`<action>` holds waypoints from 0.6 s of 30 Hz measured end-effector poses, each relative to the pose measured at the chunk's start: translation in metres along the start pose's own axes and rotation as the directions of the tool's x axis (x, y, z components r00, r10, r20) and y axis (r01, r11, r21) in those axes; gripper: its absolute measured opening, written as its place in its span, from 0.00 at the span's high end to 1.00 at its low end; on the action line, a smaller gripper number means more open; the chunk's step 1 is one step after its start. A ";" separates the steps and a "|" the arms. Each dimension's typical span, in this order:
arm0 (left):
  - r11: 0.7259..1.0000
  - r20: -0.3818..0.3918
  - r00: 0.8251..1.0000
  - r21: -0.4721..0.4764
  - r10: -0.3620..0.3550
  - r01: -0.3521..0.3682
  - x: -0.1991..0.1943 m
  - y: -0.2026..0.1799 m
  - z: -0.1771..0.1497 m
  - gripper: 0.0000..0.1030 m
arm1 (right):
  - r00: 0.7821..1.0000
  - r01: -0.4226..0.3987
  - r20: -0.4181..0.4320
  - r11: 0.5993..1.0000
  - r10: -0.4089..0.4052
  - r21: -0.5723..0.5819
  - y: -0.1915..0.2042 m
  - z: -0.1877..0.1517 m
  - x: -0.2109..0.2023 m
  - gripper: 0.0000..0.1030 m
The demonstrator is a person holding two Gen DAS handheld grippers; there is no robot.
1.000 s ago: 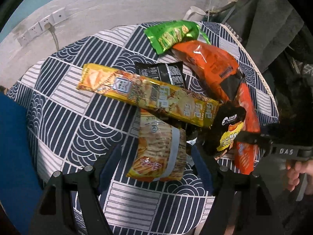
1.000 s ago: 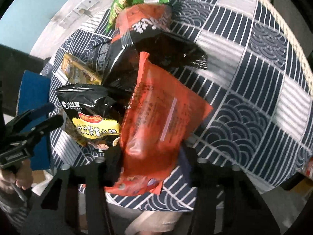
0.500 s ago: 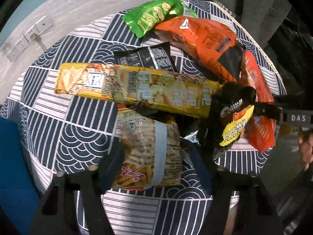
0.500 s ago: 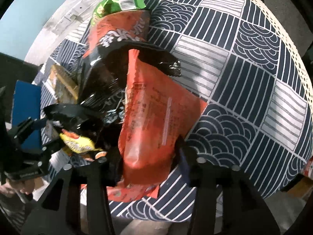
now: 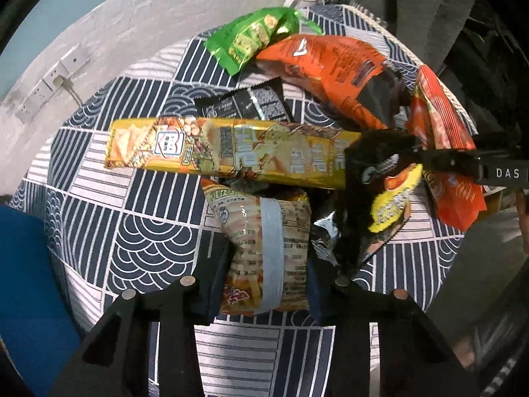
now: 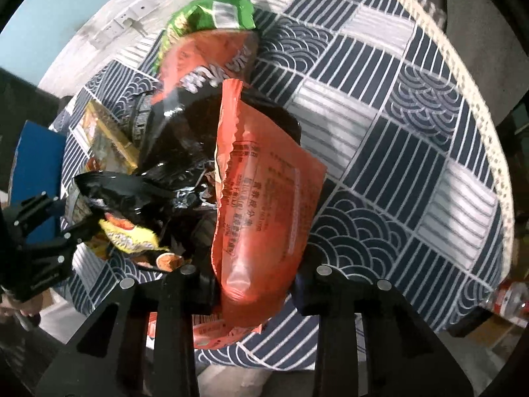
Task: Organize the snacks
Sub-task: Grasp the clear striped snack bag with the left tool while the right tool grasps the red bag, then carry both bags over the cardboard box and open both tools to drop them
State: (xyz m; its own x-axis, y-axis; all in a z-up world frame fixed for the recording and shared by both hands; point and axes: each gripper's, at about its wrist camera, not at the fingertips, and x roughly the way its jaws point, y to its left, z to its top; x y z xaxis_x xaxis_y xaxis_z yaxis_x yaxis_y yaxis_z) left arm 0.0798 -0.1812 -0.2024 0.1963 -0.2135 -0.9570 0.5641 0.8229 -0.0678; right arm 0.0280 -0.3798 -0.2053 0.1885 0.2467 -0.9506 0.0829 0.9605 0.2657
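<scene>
A heap of snack packets lies on a round table with a navy patterned cloth (image 5: 139, 231). My left gripper (image 5: 264, 274) is shut on a tan chip bag (image 5: 267, 248), which lies under a long yellow cracker pack (image 5: 231, 152). My right gripper (image 6: 254, 278) is shut on a red-orange packet (image 6: 261, 205); this packet also shows in the left wrist view (image 5: 443, 152). A black and yellow bag (image 5: 380, 192) lies between the two grippers. A green packet (image 5: 254, 36), an orange and black bag (image 5: 334, 66) and a small black packet (image 5: 244, 106) lie farther back.
A white wall with power sockets (image 5: 53, 82) stands behind the table. A blue object (image 5: 23, 281) is at the left edge. The cloth's rope-trimmed rim (image 6: 476, 125) curves at the right, with bare cloth (image 6: 396, 132) beside the heap.
Both grippers have closed in on their packets and narrowed their jaws around them. The black and yellow bag has crumpled and tipped between the grippers.
</scene>
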 end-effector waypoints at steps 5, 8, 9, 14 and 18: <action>1.000 0.044 0.999 0.028 0.013 -0.014 -0.019 -0.004 -0.003 0.60 | 0.998 0.036 0.048 0.998 -0.034 -0.047 0.007 -0.001 -0.020 0.70; 0.998 0.079 0.996 0.039 0.036 -0.039 -0.033 -0.007 -0.006 0.61 | 0.996 0.050 0.081 0.995 -0.043 -0.083 0.013 -0.001 -0.034 0.70; 0.998 0.087 0.995 0.040 0.038 -0.042 -0.037 -0.008 -0.007 0.61 | 0.995 0.052 0.088 0.994 -0.044 -0.094 0.015 -0.001 -0.037 0.70; 0.997 0.134 0.989 0.044 0.059 -0.066 -0.060 -0.009 -0.011 0.61 | 0.991 0.060 0.130 0.986 -0.040 -0.155 0.031 0.002 -0.056 0.70; 0.996 0.158 0.985 0.039 0.074 -0.081 -0.077 -0.009 -0.015 0.62 | 0.985 0.083 0.166 0.976 -0.050 -0.200 0.044 0.003 -0.071 0.70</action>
State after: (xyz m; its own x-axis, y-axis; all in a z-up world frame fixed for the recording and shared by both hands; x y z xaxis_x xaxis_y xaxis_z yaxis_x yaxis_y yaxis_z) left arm 0.0478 -0.1643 -0.1327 0.3619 -0.2323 -0.9028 0.5769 0.8166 0.0211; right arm 0.0211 -0.3556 -0.1262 0.3443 0.1739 -0.9226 -0.0991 0.9839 0.1484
